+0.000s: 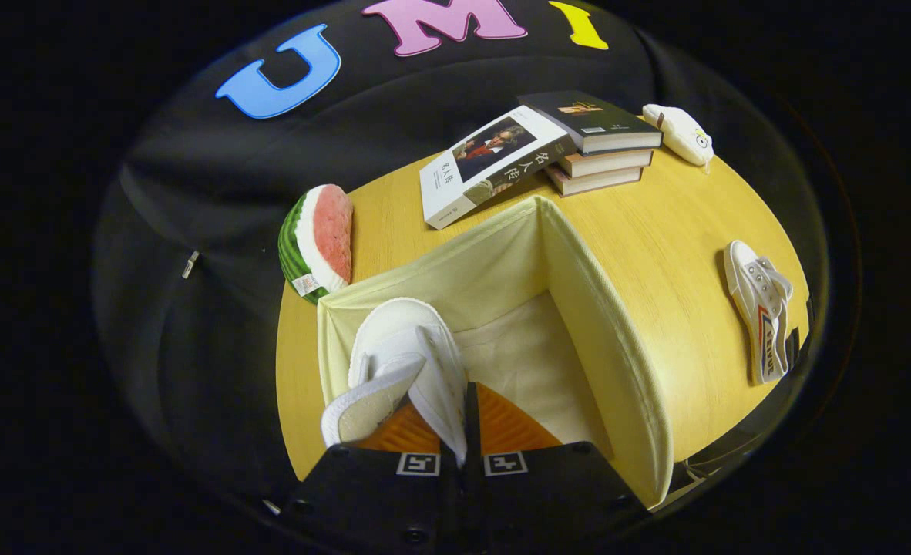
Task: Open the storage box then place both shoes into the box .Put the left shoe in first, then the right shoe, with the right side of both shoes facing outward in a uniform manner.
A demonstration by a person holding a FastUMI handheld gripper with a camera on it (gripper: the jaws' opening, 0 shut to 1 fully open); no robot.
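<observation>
The hand-held gripper point(455, 432) is clamped on the thin canvas wall of a white sneaker point(405, 362), its rounded rubber toe pointing into the open cream fabric storage box point(579, 293). The second white sneaker point(760, 308) lies on its side on the smooth wood-grain tabletop point(679, 231), well apart from the box.

The yellow wood-grain worktop point(679, 254) carries an open cream fabric storage box point(579, 308) in its middle. Behind the box lies a white-covered book point(486, 166) leaning against a stack of three books point(602, 146), with a small white pouch point(679, 132) beside them. A plush watermelon slice point(317, 243) stands nearby. A white canvas shoe point(760, 308) lies well apart from the box.
</observation>
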